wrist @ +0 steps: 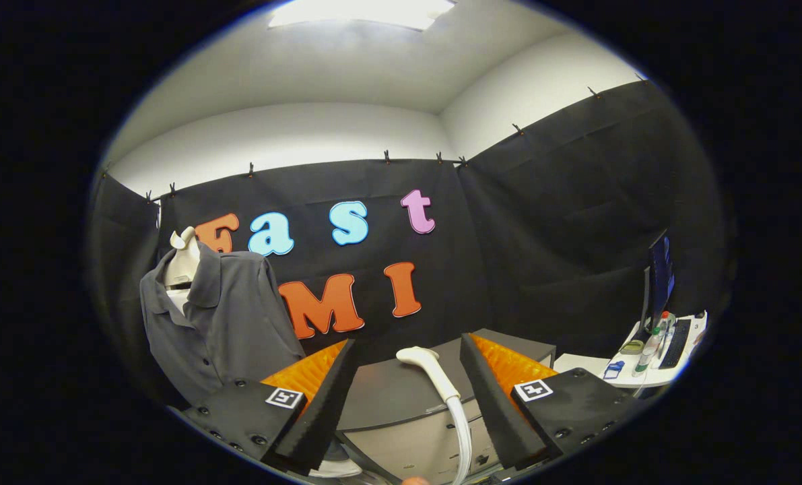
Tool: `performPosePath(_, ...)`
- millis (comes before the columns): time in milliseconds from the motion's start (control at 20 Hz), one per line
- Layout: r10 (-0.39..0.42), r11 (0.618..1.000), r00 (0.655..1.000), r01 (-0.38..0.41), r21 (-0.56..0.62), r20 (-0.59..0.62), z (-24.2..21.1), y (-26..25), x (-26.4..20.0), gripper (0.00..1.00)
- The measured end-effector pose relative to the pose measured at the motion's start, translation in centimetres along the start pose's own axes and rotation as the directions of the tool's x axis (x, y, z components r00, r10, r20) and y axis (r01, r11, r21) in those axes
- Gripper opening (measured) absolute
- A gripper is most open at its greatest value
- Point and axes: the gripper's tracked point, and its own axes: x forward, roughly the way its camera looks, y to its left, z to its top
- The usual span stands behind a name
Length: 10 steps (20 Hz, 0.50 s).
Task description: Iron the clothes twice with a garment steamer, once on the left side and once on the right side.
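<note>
The white steamer head (419, 356) serves as the landmark. It stands on a grey machine top (401, 391), its rounded nozzle end uppermost and tilted toward the shirt side, with a pale hose (463, 438) running down from its handle toward the camera.

Containers: well to the right of the steamer head, a small white bench (633, 378) carries two bottles (648, 350) standing upright beside a keyboard (678, 342) and a dark monitor (660, 276). What the bottles hold cannot be made out at this size. A small blue item (613, 369) and an oval greenish item (631, 347) lie near them on the same bench.

The claw (407, 350) is open, its two fingers (333, 397) spread wide and touching nothing. The steamer head sits in the gap between them, closer to the right finger than the left, with clear space on both sides. The hose passes down between the finger bases.

The grey polo shirt (222, 316) hangs on a pale mannequin form (182, 263), up and to the left of the steamer head, beyond the left finger and against the black booth wall (542, 236). Its collar is open and the buttoned front faces the camera. The shirt is well apart from both the steamer head and the claw.
</note>
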Motion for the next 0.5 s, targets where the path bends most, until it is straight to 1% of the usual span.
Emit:
performPosePath(150, 0.001, 1.0, 1.0, -0.001, -0.007, -0.008, 0.0, -0.1, 0.1, 0.98)
performPosePath(350, 0.007, 1.0, 0.999, -0.007, -0.019, -0.035, -0.8, -0.6, 1.7, 0.98)
performPosePath(500, 0.011, 0.999, 0.997, -0.014, -0.038, -0.075, -2.0, -1.8, 3.8, 0.98)
